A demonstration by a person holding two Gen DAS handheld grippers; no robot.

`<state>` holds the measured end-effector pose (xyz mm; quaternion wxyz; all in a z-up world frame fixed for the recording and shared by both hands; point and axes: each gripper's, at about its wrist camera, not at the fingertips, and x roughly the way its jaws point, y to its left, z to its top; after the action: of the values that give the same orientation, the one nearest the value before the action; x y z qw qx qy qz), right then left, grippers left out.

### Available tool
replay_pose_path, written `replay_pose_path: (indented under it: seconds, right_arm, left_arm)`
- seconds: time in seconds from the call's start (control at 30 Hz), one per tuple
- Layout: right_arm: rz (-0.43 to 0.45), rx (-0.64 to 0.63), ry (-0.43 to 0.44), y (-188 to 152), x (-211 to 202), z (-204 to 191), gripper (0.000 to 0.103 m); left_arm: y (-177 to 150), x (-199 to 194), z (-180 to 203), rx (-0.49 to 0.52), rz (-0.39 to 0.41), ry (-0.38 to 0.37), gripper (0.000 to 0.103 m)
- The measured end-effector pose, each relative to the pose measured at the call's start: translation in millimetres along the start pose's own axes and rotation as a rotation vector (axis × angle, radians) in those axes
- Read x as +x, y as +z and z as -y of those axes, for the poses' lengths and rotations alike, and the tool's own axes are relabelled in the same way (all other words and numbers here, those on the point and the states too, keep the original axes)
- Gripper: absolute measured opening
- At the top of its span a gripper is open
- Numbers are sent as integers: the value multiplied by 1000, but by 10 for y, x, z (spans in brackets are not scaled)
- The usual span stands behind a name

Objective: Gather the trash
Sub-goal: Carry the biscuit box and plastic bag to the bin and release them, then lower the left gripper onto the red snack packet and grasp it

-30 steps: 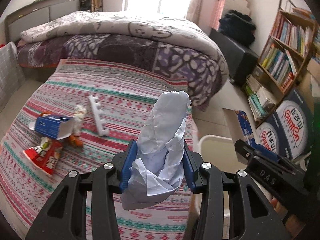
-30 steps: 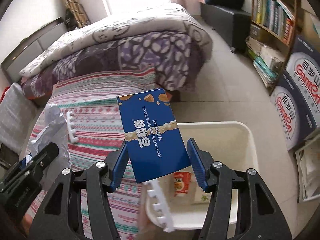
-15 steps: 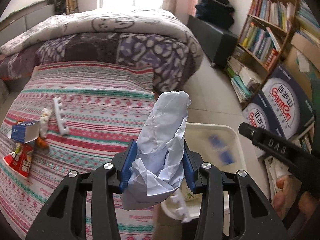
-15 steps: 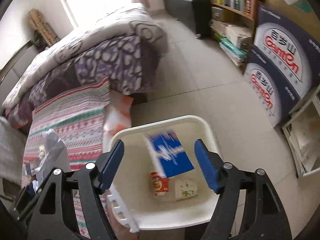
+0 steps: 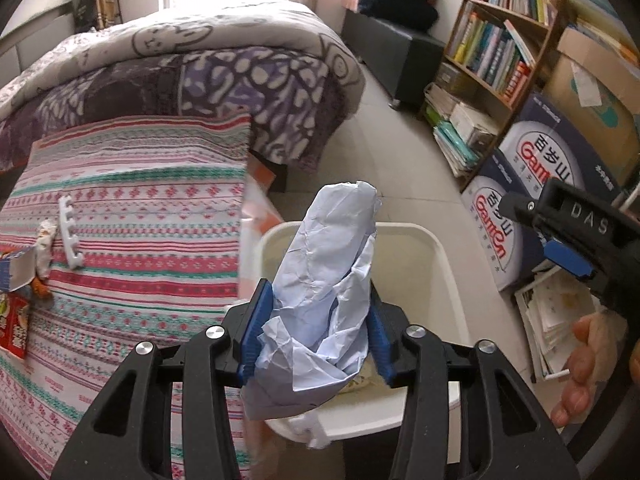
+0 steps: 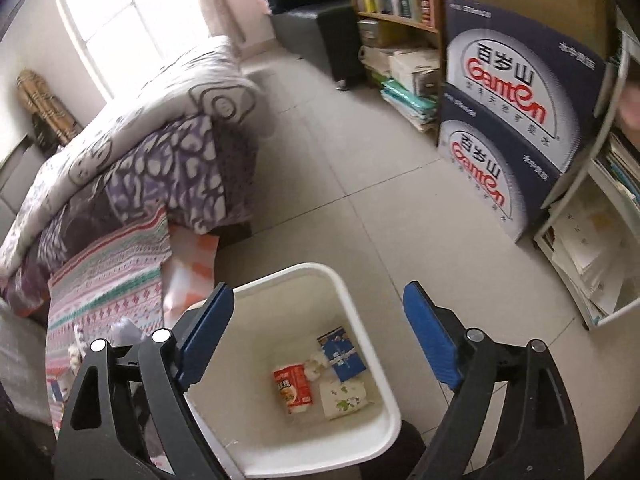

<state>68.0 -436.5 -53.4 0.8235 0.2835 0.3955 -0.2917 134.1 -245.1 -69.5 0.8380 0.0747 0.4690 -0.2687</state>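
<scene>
My left gripper [image 5: 316, 334] is shut on a crumpled pale blue paper [image 5: 328, 280] and holds it over the near edge of the white bin [image 5: 444, 264]. My right gripper [image 6: 318, 338] is open and empty above the same white bin [image 6: 340, 280], which holds a blue biscuit box [image 6: 342, 354], a red packet [image 6: 292, 388] and a white carton [image 6: 346, 398]. On the striped bedspread [image 5: 132, 208] lie a white plastic comb piece [image 5: 70, 232], a blue box [image 5: 16, 272] and a red packet [image 5: 14, 328].
A folded purple and white duvet [image 5: 208, 68] lies at the bed's far end. Ganten cartons [image 6: 512, 128] and a bookshelf [image 5: 496, 48] stand to the right on the tiled floor [image 6: 360, 168]. My right gripper shows at the right of the left wrist view [image 5: 576, 236].
My right gripper opened and let the blue biscuit box fall into the bin. My left gripper carried the crumpled paper from over the bed to over the bin.
</scene>
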Motion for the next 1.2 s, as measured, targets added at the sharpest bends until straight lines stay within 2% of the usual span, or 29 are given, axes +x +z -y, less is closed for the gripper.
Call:
replay_pose_path:
  seconds: [0.07,0.13,0.33,0.6,0.83,1.07,1.2]
  right_arm:
    - [3,27,-7,27,0,67,86]
    - [4,47,-13,47,0,127,87]
    - [9,74,-12,56,-15,161,90]
    - [6,24,12,-33,-31,-107,92]
    - [-21,-42,43,-162,-18,-453,94]
    - [-50,-126,72,-321,-9,-840,95]
    - [-59,-177,78,-419,-7,-1046,95]
  left_arm:
    - [4,21,38,-7,-12,-38,58]
    - [12,21,56,-13,-21,-69,72]
    - [10,-15,34,-12,-16,-57,75]
    - [48,-119,-384,-98,-14,11,79]
    - [41,-226,-1029,-189,-42,153,80]
    - [-10,-238,-1716,-164,-164,359,81]
    - [-80,-246,-2210,-196,-232,479,81]
